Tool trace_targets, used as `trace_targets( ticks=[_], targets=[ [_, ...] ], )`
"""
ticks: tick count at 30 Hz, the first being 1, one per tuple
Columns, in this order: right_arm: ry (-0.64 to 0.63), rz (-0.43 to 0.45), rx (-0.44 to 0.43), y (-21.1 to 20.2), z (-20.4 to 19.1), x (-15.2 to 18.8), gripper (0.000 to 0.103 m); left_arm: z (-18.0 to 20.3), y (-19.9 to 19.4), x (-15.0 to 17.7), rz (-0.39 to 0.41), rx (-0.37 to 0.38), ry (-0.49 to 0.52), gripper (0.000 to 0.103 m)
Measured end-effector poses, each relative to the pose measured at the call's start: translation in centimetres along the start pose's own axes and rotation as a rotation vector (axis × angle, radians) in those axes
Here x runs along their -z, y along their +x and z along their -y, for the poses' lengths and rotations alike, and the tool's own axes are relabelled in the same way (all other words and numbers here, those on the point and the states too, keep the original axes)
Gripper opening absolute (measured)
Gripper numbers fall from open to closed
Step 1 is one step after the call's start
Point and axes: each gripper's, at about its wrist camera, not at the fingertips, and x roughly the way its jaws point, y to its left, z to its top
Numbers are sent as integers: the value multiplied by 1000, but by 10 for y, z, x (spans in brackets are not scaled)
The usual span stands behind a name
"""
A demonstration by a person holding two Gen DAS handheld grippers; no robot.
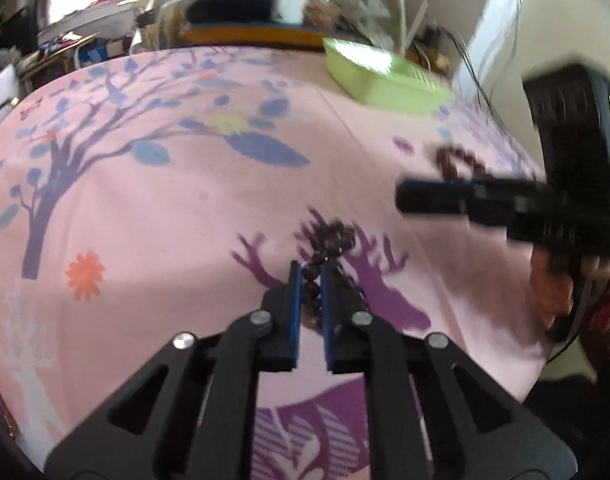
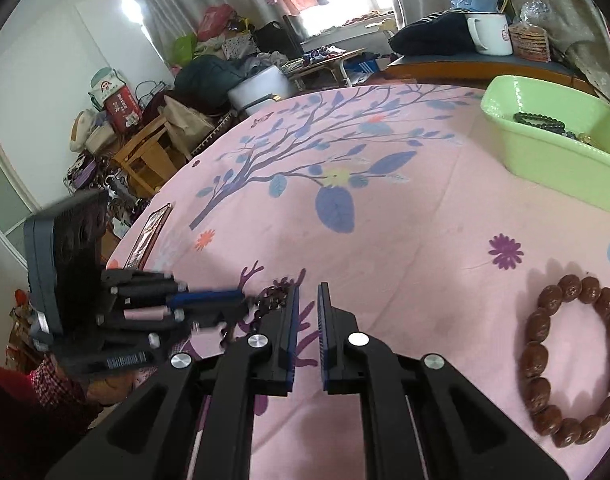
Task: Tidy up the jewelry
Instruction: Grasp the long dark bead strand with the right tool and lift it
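Dark bead string lay on pink cloth, one end caught between pads of left gripper; jaws narrow, clamped on beads. Rest of string heaped just past fingertips on purple deer print. In right wrist view, left gripper seen at left edge, string at its tip. Right gripper held over bare cloth, nothing between pads; jaws at narrowest, slim gap shown. Brown bracelet lay further right, untouched. Green tray stood at far right, dark beads inside.
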Motion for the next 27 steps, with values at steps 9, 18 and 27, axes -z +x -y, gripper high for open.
trace_targets(
  ticks=[9,18,27],
  targets=[
    [-69,-45,7,20,-19,-3,0,-66,-11,-4,30,-28,-240,9],
    [-130,-75,-15,43,-40,-16,0,-54,-10,1,4,-29,-187,21],
    [-248,-142,24,82,-52,-17,0,-48,-9,6,23,-72,-141,21]
  ],
)
